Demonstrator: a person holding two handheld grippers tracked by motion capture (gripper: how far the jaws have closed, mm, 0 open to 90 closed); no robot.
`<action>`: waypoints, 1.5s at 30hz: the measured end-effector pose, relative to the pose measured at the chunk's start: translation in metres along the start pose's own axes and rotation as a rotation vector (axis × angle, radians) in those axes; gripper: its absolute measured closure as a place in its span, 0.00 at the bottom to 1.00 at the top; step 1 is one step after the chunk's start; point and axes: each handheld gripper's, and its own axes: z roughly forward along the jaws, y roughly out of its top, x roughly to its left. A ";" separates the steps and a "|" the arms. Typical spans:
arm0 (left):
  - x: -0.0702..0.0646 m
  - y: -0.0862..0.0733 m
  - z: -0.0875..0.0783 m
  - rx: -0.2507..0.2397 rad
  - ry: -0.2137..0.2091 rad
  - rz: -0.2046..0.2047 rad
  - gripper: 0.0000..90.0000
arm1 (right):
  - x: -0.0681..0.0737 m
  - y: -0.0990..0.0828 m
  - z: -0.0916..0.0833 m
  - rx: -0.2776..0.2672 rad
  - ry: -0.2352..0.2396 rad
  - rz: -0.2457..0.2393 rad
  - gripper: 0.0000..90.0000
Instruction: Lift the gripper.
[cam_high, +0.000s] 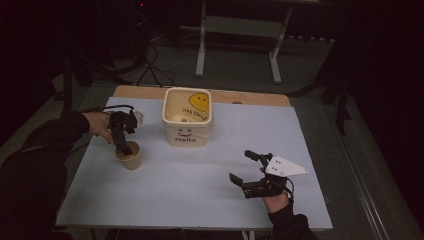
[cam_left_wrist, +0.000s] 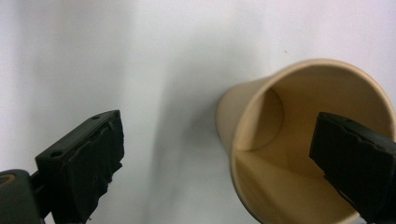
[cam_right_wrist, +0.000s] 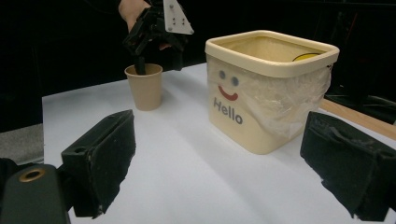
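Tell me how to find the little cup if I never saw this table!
Look at the white table and find the big cream bucket that says Hello. To its left, closer to the person, stands the paper cup, under the left gripper. It is small, round, plain tan, with no face or words.

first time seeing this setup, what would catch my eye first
The cream tub with a smiley and "Hello" on its front stands at the far middle of the white table. To its left, the left gripper straddles the paper cup's rim, one jaw inside, one outside, not pressing. The right gripper hangs open near the front right.
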 end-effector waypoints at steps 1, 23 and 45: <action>0.000 0.000 0.001 0.001 0.000 -0.002 0.04 | 0.000 0.000 0.000 0.001 0.002 0.000 0.11; -0.008 0.008 -0.031 -0.024 0.010 -0.005 0.04 | 0.001 0.001 0.001 0.016 0.019 -0.003 0.11; -0.027 0.009 -0.091 -0.038 0.025 0.002 0.04 | 0.002 0.001 0.002 0.022 0.034 0.001 0.11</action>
